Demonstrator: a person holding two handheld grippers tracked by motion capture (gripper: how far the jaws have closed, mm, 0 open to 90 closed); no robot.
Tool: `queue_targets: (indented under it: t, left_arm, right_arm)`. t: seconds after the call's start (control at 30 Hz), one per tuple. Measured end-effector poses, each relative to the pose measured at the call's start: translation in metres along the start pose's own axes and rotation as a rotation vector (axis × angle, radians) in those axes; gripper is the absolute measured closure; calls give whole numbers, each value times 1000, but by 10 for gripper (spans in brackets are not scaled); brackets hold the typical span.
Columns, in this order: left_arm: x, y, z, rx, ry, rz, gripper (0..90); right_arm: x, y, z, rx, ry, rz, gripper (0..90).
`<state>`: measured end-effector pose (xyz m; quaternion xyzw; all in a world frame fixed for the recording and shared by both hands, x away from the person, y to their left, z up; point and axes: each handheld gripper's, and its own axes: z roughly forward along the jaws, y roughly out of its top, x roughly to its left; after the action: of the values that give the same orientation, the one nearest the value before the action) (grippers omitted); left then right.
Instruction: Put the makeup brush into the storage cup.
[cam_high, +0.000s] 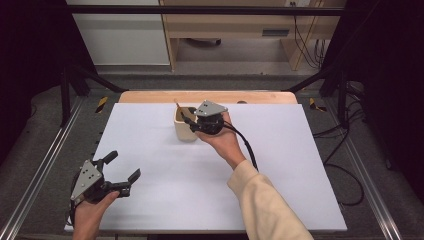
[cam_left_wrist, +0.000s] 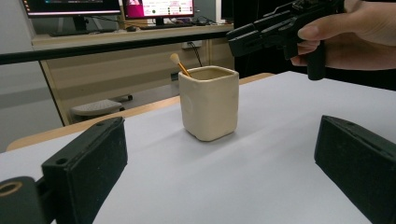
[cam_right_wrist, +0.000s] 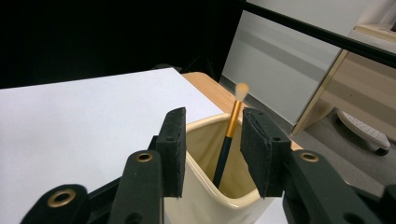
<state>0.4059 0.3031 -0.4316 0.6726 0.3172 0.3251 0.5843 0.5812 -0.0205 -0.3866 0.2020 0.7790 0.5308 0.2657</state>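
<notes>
- The cream cup (cam_high: 184, 126) stands on the white table (cam_high: 280, 165).
- A makeup brush (cam_right_wrist: 229, 135) leans inside the cup.
- The right gripper (cam_right_wrist: 211, 149) hangs over the cup, jaws apart, not touching the brush.
- The left gripper (cam_high: 121, 171) rests far from the cup, jaws wide apart.

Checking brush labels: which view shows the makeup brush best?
Right gripper view: the brush stands in the cream cup, bristles up, between the right gripper's jaws, untouched. Left gripper view shows just its tip above the rim; high view, a sliver.

Cream sleeve (cam_high: 265, 200), black grippers with grey three-cornered plates (cam_high: 209, 108), brass-ringed screw holes
</notes>
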Motion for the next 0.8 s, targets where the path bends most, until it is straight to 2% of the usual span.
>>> queue_targets:
  t: [0.23,0.8]
  left_arm:
    - [0,0,0,0,1,0,19]
    - [0,0,0,0,0,0,18]
  right_arm:
    - [0,1,-2,-7,-4,18,552]
    - [6,3,-6,15,-18,38,329]
